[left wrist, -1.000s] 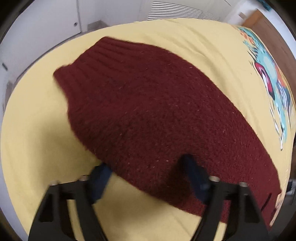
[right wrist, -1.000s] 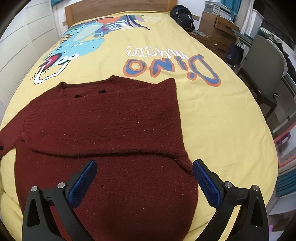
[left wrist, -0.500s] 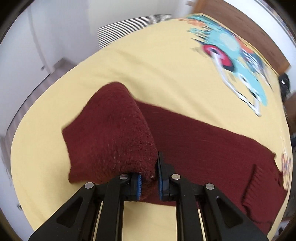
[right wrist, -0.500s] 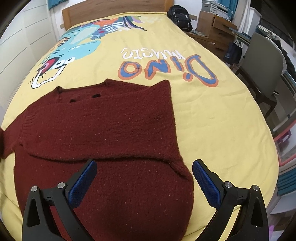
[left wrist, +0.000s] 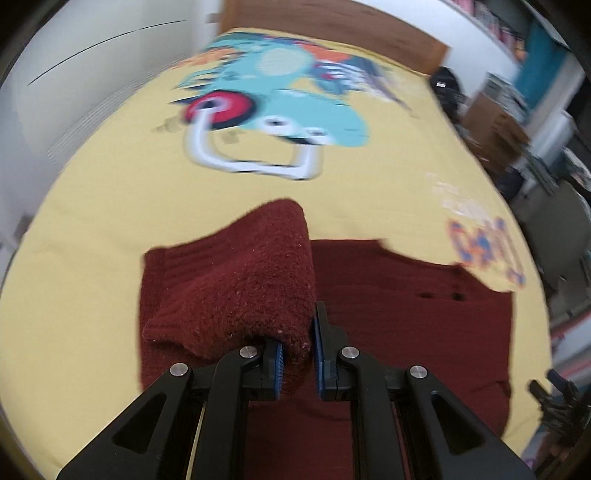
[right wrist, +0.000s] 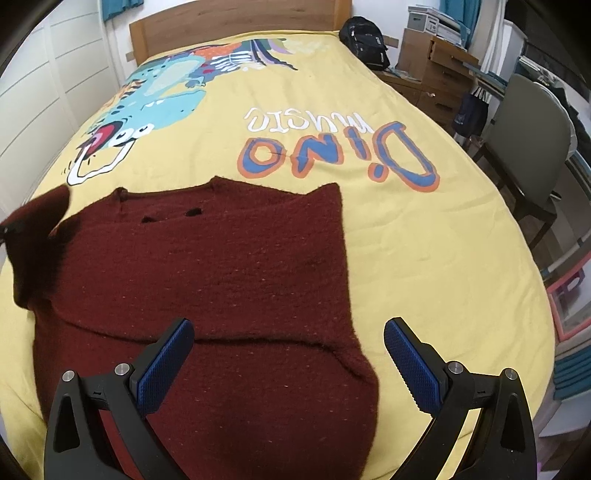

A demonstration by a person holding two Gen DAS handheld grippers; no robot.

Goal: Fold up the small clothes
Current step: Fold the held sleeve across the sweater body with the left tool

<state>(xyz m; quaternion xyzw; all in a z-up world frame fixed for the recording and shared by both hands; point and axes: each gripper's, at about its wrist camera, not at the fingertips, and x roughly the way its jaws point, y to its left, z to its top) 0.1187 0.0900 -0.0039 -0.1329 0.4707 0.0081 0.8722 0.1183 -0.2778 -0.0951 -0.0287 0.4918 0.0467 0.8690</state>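
Sweater [right wrist: 207, 280], maroon, lies on the yellow bed [right wrist: 424, 258], right sleeve already folded in. Left gripper [left wrist: 297, 360] pinches the left sleeve [left wrist: 240, 295], lifted; right gripper [right wrist: 288, 365] hovers wide open, empty.

We see a bed with a yellow bedspread [right wrist: 424, 236] printed with a turquoise cartoon dinosaur [right wrist: 162, 96] and blue-orange "Dino music" lettering [right wrist: 340, 147]. A plain wooden headboard [right wrist: 236, 18] sits at the far end against a white wall. White panelled wall or wardrobe fronts [right wrist: 40, 70] run along the bed's left side. On the right we have a black backpack [right wrist: 364, 42] near the bed's far corner, a brown wooden drawer unit [right wrist: 439, 70] with white boxes on top, then a grey-green chair with dark wooden legs [right wrist: 528, 136]. Teal fabric [left wrist: 539, 59] hangs by the far wall. Lighting is even and soft.
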